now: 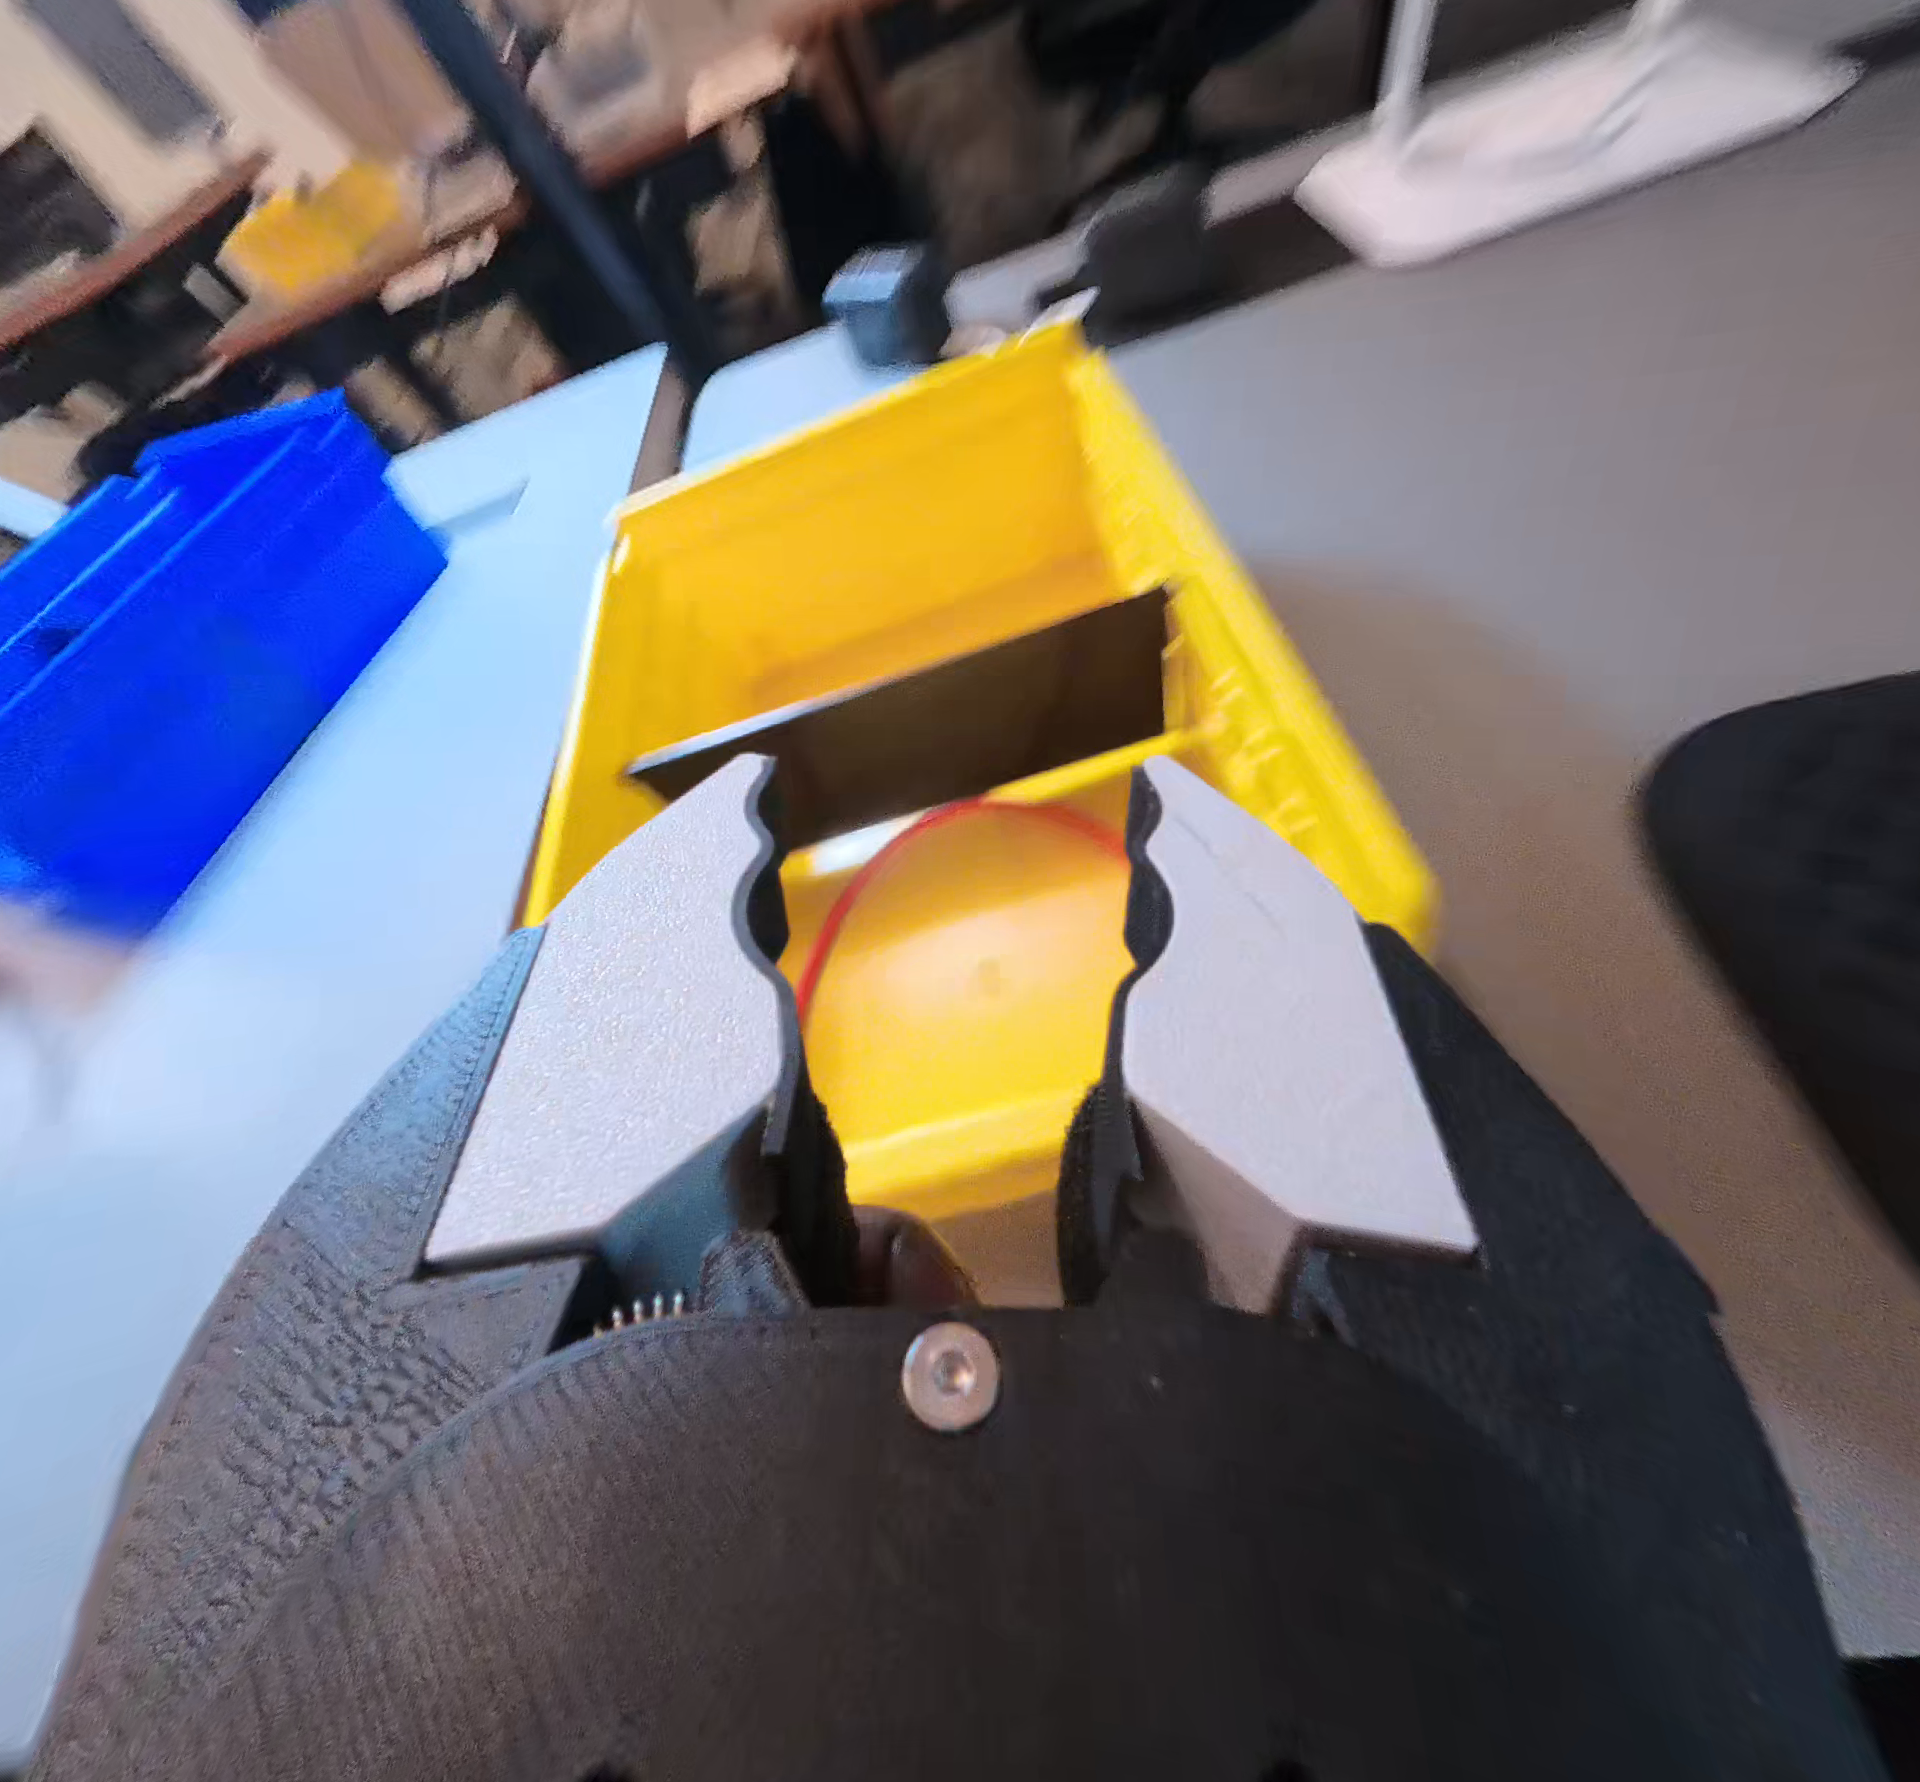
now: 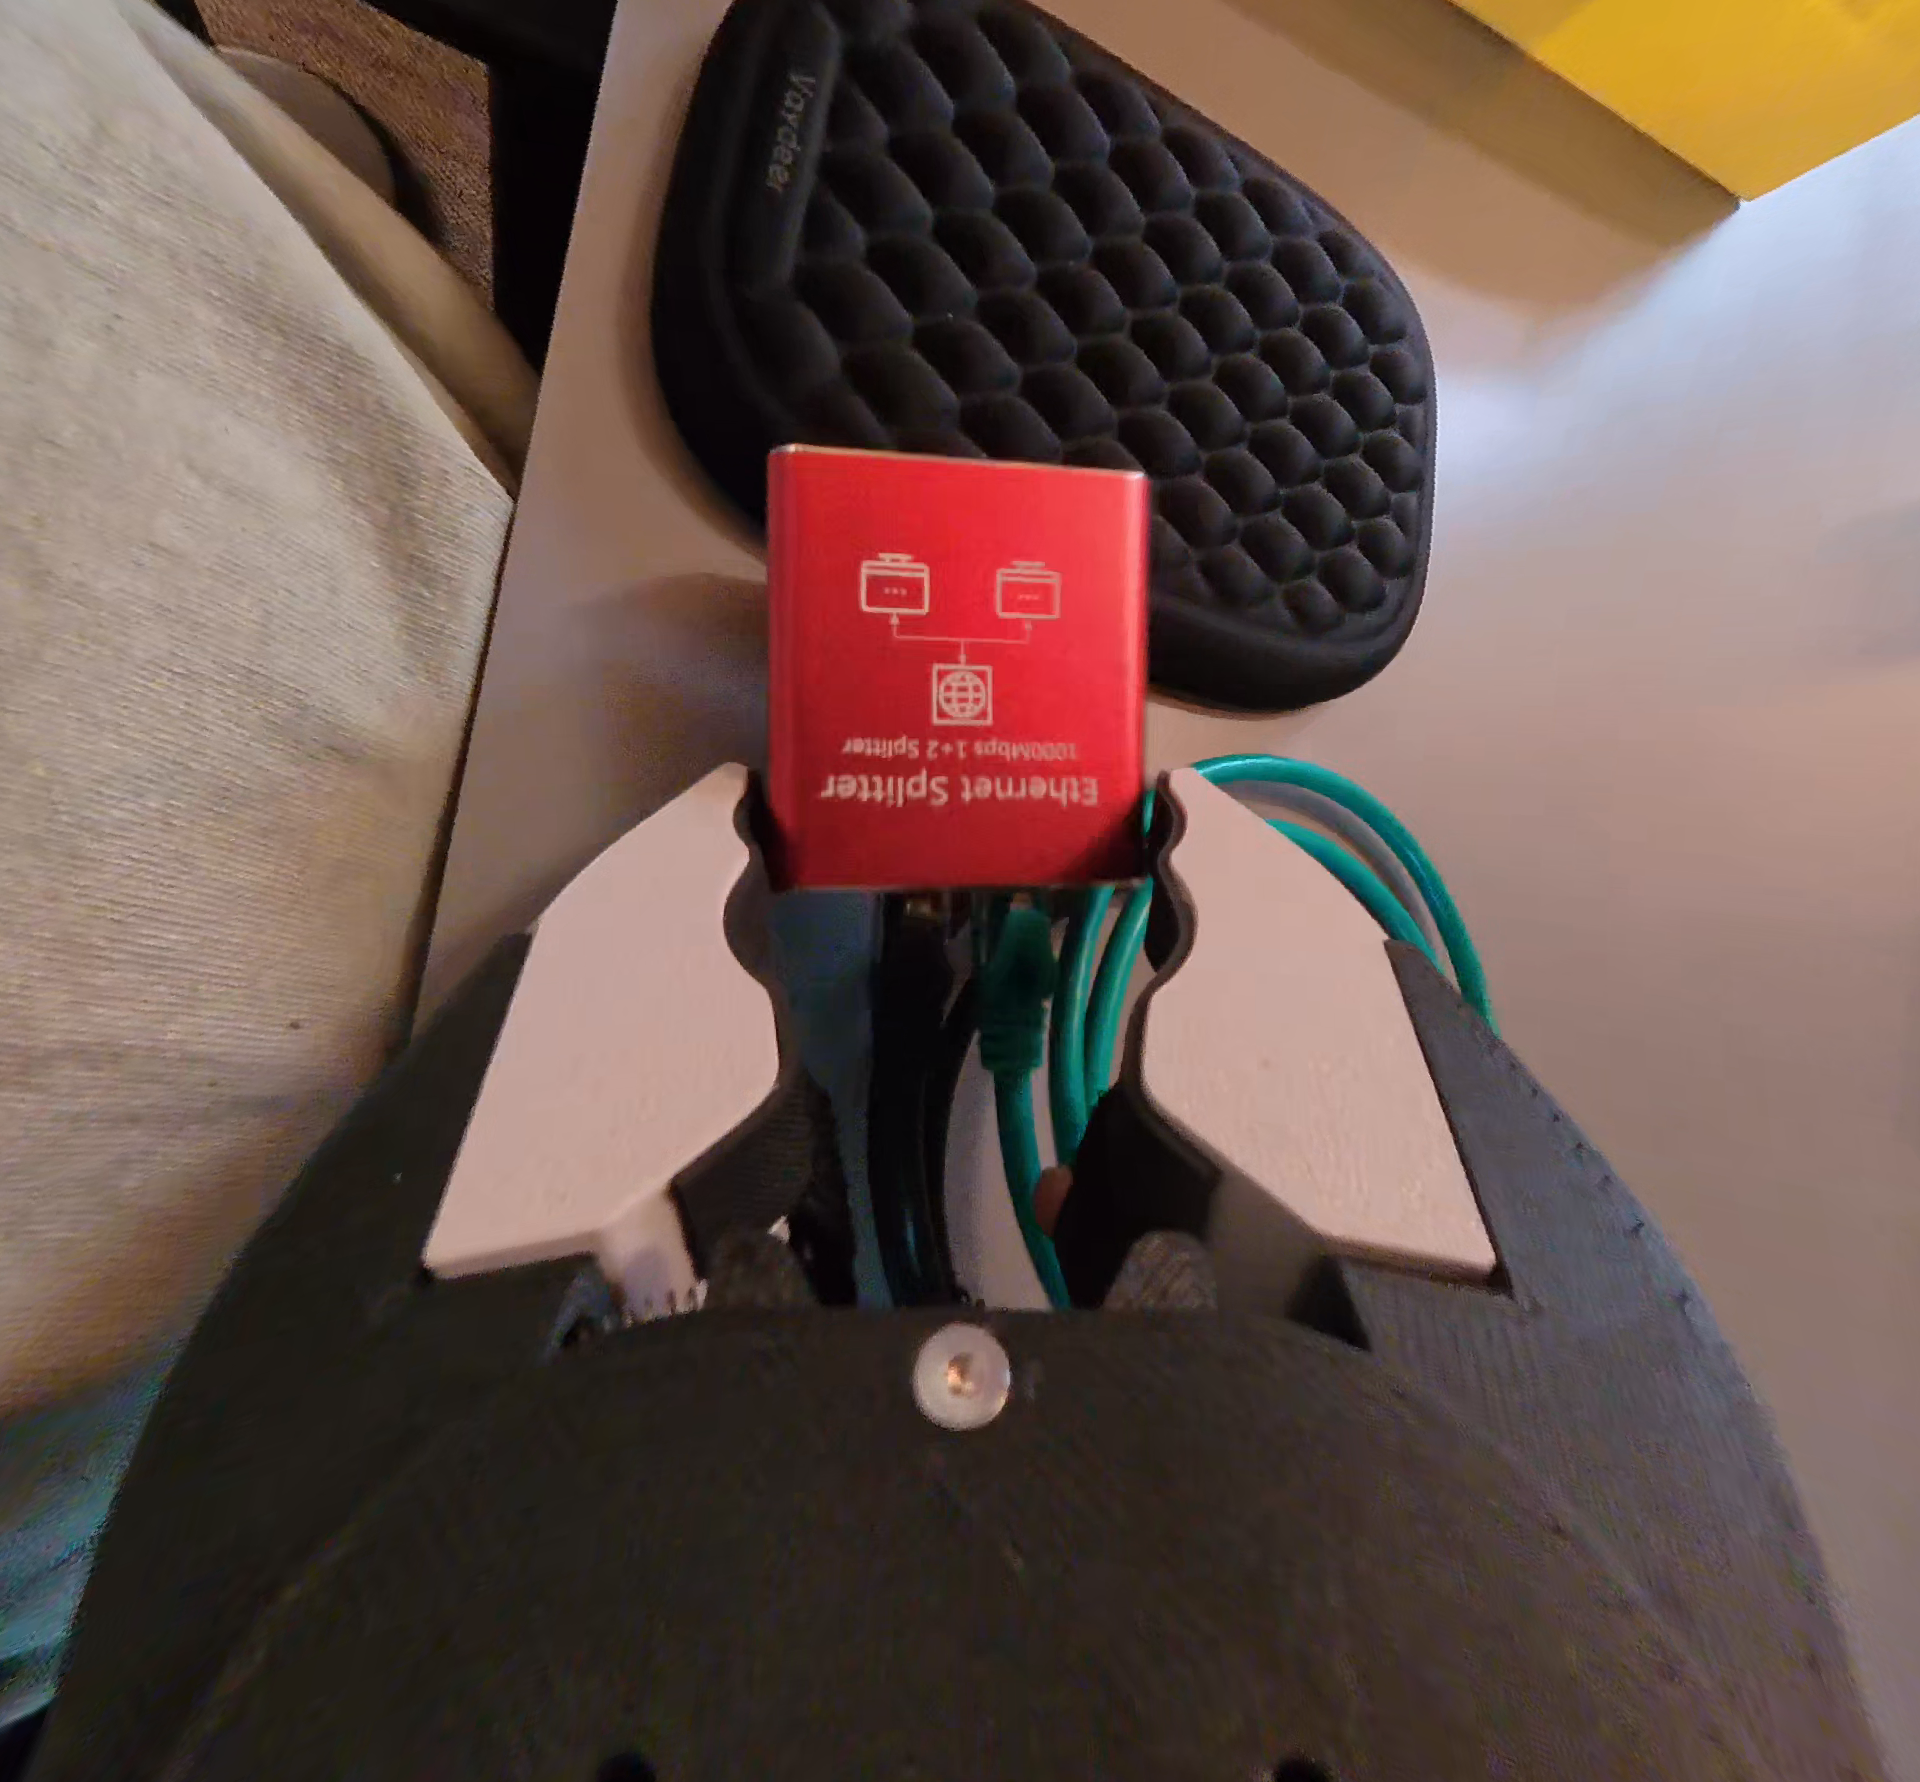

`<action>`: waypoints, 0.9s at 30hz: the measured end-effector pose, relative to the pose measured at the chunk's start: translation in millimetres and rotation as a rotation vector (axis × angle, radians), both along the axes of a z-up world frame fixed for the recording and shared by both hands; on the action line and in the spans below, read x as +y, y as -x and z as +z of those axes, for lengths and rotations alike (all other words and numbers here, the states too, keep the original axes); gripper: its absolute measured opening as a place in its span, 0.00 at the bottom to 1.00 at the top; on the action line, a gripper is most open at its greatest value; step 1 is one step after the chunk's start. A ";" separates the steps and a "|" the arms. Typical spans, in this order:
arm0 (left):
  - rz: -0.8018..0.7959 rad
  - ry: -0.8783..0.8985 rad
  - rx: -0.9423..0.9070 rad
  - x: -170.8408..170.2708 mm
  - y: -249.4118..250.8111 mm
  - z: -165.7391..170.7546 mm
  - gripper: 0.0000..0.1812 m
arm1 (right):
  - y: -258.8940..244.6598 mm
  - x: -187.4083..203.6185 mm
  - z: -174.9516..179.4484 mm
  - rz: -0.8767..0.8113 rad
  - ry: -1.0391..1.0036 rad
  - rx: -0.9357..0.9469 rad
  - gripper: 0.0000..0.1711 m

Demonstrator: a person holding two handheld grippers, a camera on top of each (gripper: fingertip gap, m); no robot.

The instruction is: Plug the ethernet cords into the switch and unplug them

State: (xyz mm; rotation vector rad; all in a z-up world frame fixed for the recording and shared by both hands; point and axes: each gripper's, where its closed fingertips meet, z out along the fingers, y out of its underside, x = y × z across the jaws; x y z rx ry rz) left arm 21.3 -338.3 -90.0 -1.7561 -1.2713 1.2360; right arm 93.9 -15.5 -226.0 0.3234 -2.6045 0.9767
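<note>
My right gripper (image 2: 956, 797) is shut on the near end of a red metal switch (image 2: 956, 631) and holds it over the table edge. A green cord (image 2: 1013, 994), a black cord (image 2: 914, 1005) and a blue-grey cord (image 2: 831, 984) run between the fingers to the switch's near face. The ports are hidden, so I cannot tell how far the plugs sit in. Green and grey loops (image 2: 1382, 849) hang to the right. My left gripper (image 1: 953, 776) is open and empty above a yellow bin (image 1: 883, 527).
The yellow bin holds a black divider (image 1: 935, 704) and a thin red wire (image 1: 883, 859). A blue bin (image 1: 187, 652) stands to its left. A black padded wrist rest (image 2: 1091, 278) lies beyond the switch. Light cloth (image 2: 208, 589) lies past the table edge.
</note>
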 end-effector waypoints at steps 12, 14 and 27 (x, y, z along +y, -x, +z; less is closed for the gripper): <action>-0.027 0.083 -0.694 -53.2 5.6 -66.5 0.20 | 3.0 13.0 47.6 -0.018 0.204 0.045 0.44; 0.002 0.108 -0.853 -65.1 5.0 -79.7 0.19 | 1.9 12.9 53.2 -0.012 0.218 0.065 0.43; 0.092 0.192 -1.233 -104.6 4.6 -134.7 0.18 | -2.6 10.5 62.0 0.019 0.240 0.112 0.39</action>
